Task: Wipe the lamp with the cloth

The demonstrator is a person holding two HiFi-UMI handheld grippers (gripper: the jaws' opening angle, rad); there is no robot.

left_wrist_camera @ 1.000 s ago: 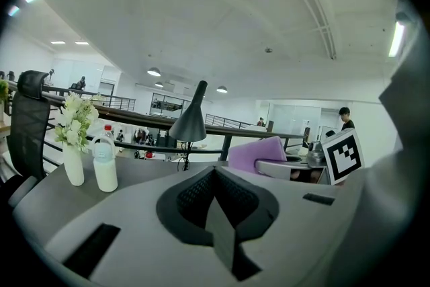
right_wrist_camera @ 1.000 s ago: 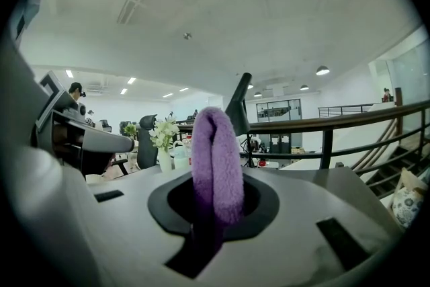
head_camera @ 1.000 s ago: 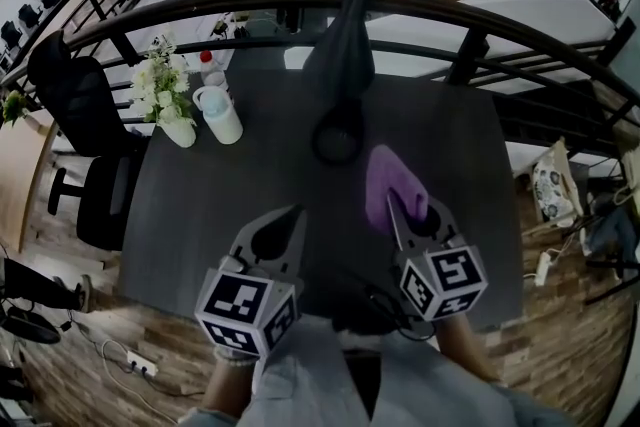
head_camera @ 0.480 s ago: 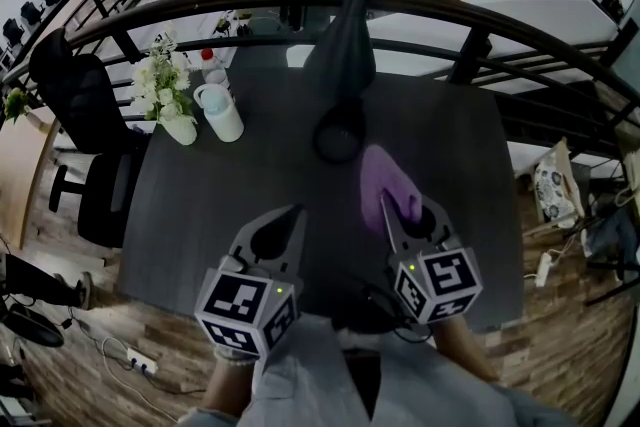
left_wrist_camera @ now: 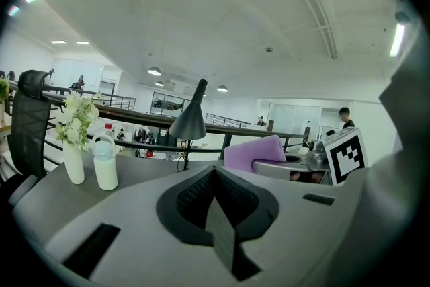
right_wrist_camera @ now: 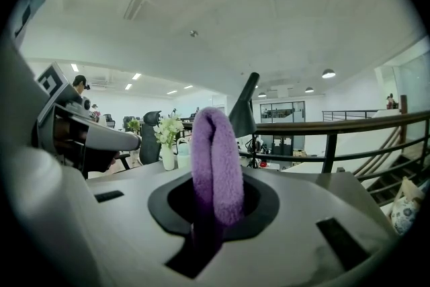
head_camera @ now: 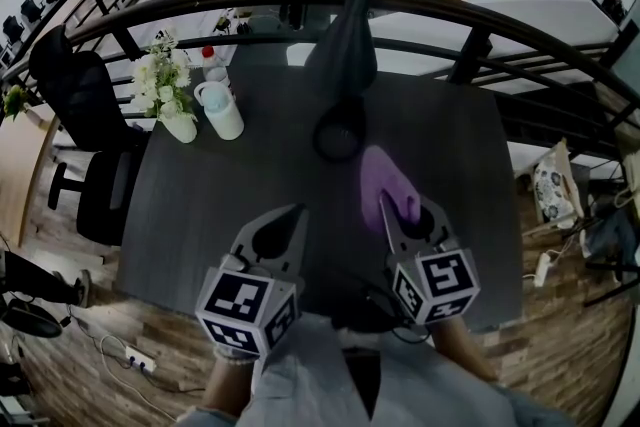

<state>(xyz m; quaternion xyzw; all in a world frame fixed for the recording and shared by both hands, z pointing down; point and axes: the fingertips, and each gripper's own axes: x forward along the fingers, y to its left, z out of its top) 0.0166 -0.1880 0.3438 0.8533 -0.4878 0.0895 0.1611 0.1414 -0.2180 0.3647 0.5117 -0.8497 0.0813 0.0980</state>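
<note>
The wiping does not seem to be started yet; the cloth is picked up, but it is not touching the lamp, so I am guessing all the rubbing is left to do.

At the far left corner of the table [head_camera: 200, 215] a white vase of flowers [head_camera: 165, 100] is standing; a white bottle with a handle [head_camera: 222, 113] is standing just beside it; neither one is part of the job.

The left gripper [head_camera: 288, 218] is hovering over the near edge of the table, left of the middle; its jaws are pressing together with nothing between them; it is staying well apart from the lamp, which is showing ahead of it and a little to the left in the left gripper view.

The black lamp [head_camera: 345, 45] is standing at the middle of the far edge; its round foot is sitting on the table; its long cone shade is reaching up and back over the railing [head_camera: 520, 30].

The purple cloth [head_camera: 385, 180] is sticking up out of the right gripper [head_camera: 393, 215], folded over like a loop; its far end is pointing toward the lamp's foot, near it but not touching.

The right gripper is hovering over the near edge, right of the middle; its jaws are squeezing the bottom of the cloth; in the right gripper view the lamp is peeking out just right of the cloth, farther back.
</note>
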